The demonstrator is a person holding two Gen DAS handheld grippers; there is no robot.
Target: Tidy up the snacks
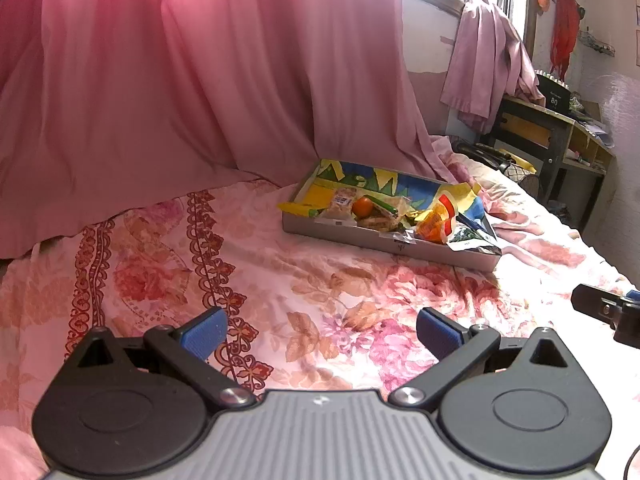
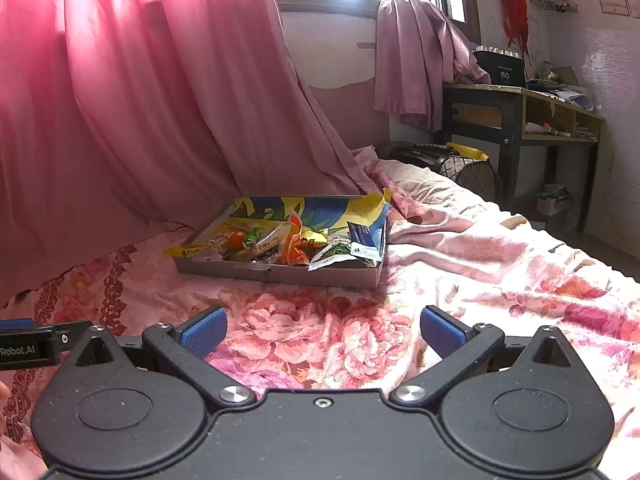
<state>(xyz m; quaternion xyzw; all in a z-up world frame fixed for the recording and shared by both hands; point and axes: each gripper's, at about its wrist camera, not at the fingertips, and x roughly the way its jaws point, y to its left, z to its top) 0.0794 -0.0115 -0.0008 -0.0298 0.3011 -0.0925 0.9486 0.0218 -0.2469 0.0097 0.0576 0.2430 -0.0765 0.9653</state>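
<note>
Evidently light, crinkly stuff throughout: foil and plastic snack packets [image 2: 280,246] piled loose in a shallow cardboard box [image 2: 280,274] on the floral bedspread [image 2: 480,264], well ahead of both tools. Left gripper [image 1: 322,334] spread wide and empty, blue pads [image 1: 204,334] parted over bare bedspread; right gripper [image 2: 324,332] likewise wide apart, holding nothing. Among the packets, 1 small round orange fruit [image 1: 363,206], firm but prone to rolling, best taken across its middle. Beside it, clear-wrapped biscuit bars [image 1: 340,202], probably brittle inside, so a gentle pinch along the long edges. At the box's right end, 1 green-and-white pouch [image 2: 340,256] hanging over the wall, slippery and apt to crumple; the sealed top seam looks the surest hold. Orange bag [image 1: 434,224] puffed and soft, likely to slide out under a hard squeeze. Box itself light, thin-walled and sitting on soft bedding, likely to shift or tip if pushed on 1 side. Colourful printed liner [image 2: 320,208] loose inside, liable to lift with anything snagged.
</note>
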